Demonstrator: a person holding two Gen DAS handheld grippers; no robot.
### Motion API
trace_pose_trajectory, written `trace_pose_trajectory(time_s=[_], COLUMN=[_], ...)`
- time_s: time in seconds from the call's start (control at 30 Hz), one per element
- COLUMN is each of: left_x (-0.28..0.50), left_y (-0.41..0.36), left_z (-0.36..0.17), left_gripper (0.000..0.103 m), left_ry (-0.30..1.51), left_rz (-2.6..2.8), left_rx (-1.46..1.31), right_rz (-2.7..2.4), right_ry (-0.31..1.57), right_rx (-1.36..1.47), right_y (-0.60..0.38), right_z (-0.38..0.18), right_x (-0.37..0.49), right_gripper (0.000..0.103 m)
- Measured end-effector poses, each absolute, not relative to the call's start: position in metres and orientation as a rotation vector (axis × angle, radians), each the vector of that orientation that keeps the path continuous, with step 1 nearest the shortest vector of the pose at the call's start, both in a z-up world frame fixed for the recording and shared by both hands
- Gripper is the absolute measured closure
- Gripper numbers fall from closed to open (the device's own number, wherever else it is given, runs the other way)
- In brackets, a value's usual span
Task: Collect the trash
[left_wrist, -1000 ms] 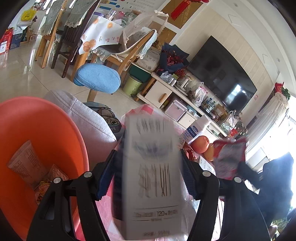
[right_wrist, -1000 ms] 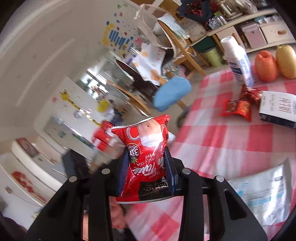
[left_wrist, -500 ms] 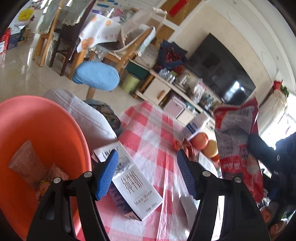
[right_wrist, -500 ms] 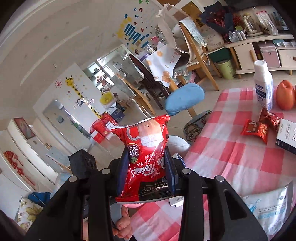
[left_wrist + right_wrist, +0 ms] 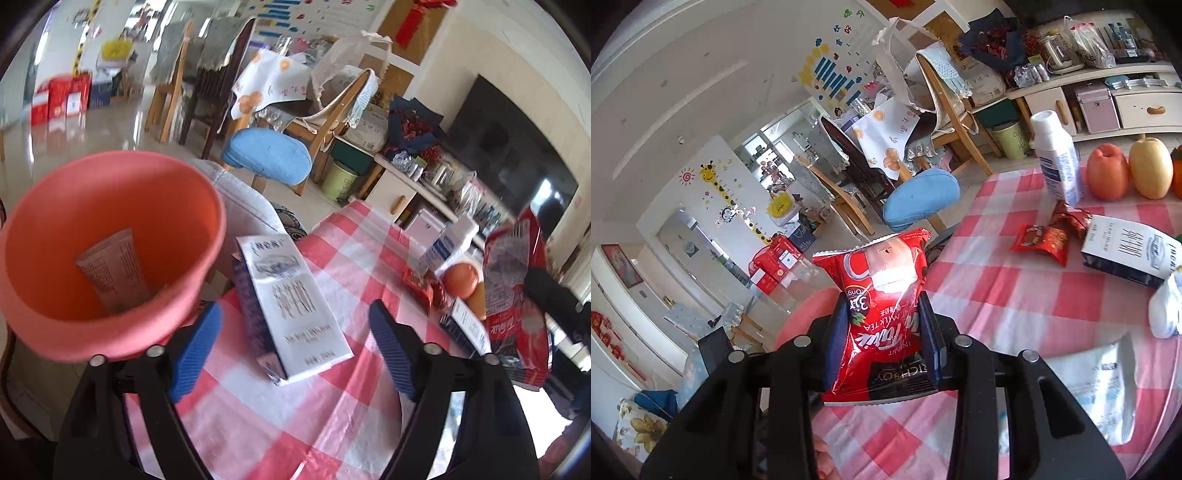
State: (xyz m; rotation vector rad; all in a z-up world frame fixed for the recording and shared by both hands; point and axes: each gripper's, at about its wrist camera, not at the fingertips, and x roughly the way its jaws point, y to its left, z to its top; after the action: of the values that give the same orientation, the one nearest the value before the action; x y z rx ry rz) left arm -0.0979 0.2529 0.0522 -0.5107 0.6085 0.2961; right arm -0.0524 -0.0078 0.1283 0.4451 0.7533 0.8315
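Table (image 5: pixel 369 236), red-and-white checked cloth, taken as landmark. Orange bucket (image 5: pixel 207 206) stands off the table's near-left edge, rim just beside the cloth; a printed paper wrapper (image 5: pixel 110 269) lies inside it.

On the table, near the bucket-side edge: white-and-navy milk carton (image 5: pixel 291 306), flat on its side, touching neither pad. Left tool (image 5: pixel 295 347) hovers over the carton, jaws spread wide and just been opening, nothing gripped.

Right tool (image 5: pixel 882 332) over the table's near edge, pressed together on a red milk-tea packet (image 5: pixel 882 291), held upright, print upside down.

Farther in on the table: white bottle (image 5: pixel 1056 155), second carton (image 5: pixel 1126 251), apple (image 5: pixel 1106 171), small red snack wrappers (image 5: pixel 1045 242).
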Motion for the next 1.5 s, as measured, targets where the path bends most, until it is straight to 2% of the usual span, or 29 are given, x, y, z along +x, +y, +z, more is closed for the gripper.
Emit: trace_pose_trajectory(time_s=[0.07,0.47,0.53,0.73,0.87,1.2,1.5], left_x=[-0.09,-0.036,-0.03,-0.027,-0.035,-0.096,-0.134], left_y=[0.24,0.246,0.24,0.234,0.234,0.331,0.432], left_z=[0.045,0.016,0.017,0.018,0.038,0.1,0.079], left_gripper=[0.015,0.015,0.029,0.032,0.033,0.033,0.033], left_ry=[0.648,0.82,0.821,0.83,0.785,0.517,0.493], left_rz=[0.329,0.419,0.364,0.263,0.215,0.378,0.522], left_rx=[-0.474,-0.445,-0.417,-0.413,-0.411,-0.513,-0.702], right_rz=[0.836,0.858,0.858,0.843,0.848,0.972,1.114], right_ry=[0.753,0.767,0.773,0.788,0.791,0.78,0.776], right_rx=[0.452,0.501,0.505,0.495,0.489,0.45,0.345], right_y=[-0.016,-0.057,-0.059,-0.053,-0.043,0.044,0.161], right_z=[0.123,0.095,0.092,0.091,0.096,0.135,0.157], right_x=[-0.055,-0.056,-0.055,-0.054,-0.053,-0.05,-0.061], right_gripper=[0.065,0.065,0.065,0.065,0.065,0.065,0.065])
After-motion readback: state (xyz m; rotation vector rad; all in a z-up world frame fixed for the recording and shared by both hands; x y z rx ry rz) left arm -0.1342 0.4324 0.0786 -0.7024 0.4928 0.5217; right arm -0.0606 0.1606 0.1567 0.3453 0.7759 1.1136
